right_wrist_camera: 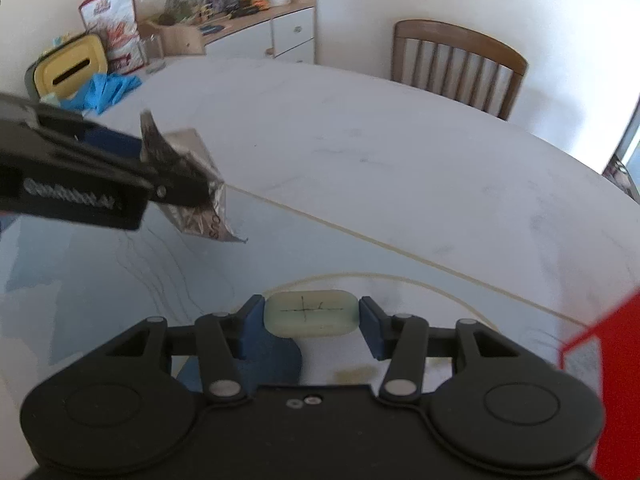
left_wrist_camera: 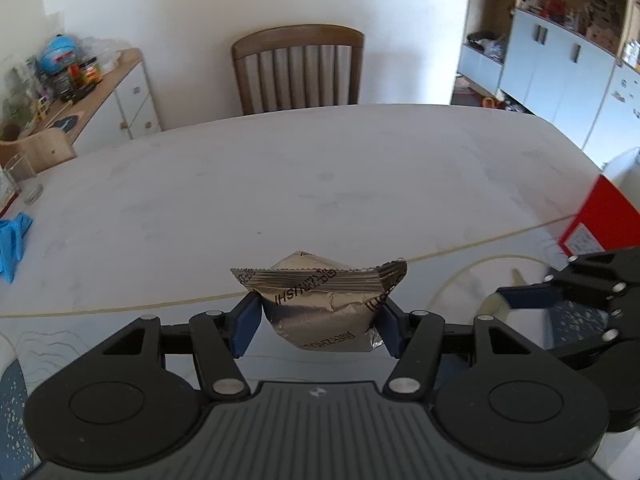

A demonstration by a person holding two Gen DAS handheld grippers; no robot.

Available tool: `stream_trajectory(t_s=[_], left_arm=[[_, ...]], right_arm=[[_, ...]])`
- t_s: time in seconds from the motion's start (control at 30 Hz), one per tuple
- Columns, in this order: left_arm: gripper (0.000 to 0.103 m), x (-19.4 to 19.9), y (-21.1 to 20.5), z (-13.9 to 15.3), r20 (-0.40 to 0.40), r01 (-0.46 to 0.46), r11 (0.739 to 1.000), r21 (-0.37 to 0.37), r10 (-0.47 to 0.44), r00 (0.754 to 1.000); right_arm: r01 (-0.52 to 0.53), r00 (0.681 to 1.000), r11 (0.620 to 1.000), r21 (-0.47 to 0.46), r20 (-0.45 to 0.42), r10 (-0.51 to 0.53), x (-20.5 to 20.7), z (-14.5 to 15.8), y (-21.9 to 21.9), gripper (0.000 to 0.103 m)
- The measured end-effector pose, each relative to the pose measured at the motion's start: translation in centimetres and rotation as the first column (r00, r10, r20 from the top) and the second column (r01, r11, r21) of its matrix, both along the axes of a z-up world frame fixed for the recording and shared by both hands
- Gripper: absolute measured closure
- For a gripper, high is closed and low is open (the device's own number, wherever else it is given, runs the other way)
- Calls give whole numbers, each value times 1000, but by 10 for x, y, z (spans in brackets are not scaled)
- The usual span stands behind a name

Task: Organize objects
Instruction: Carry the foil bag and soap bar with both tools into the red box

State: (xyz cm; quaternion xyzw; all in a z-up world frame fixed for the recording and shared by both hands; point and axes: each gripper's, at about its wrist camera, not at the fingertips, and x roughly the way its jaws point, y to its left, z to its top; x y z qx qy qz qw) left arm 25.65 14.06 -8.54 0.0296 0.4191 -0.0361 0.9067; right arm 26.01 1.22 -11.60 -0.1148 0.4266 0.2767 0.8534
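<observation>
My left gripper (left_wrist_camera: 318, 316) is shut on a crinkled silver foil packet (left_wrist_camera: 324, 300) and holds it above the near part of the white table (left_wrist_camera: 280, 184). The same packet (right_wrist_camera: 196, 200) and the left gripper (right_wrist_camera: 176, 184) show at the left of the right wrist view. My right gripper (right_wrist_camera: 311, 320) is shut on a pale translucent soap-like block (right_wrist_camera: 310, 314) marked with thin black lines, held just above a light blue mat (right_wrist_camera: 120, 280). In the left wrist view the right gripper (left_wrist_camera: 520, 298) reaches in from the right with the pale block (left_wrist_camera: 494, 306) at its tips.
A red box (left_wrist_camera: 600, 220) stands at the right; its corner (right_wrist_camera: 600, 344) shows in the right wrist view. Blue gloves (right_wrist_camera: 108, 90), a yellow-lidded container (right_wrist_camera: 70, 68) and a red-and-white bag (right_wrist_camera: 116, 28) sit at the table's left end. A wooden chair (left_wrist_camera: 298, 72) stands behind.
</observation>
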Motion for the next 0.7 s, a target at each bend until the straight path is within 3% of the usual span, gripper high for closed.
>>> stream_trajectory(t_s=[0.37, 0.7], left_arm=[[42, -28, -69, 36, 18, 142, 990, -13, -142, 990], [42, -43, -137, 64, 41, 211, 977, -40, -210, 977]], right_arm=[[84, 996, 996, 35, 33, -85, -44, 64, -66, 54], [132, 988, 989, 62, 72, -137, -69, 96, -137, 54]])
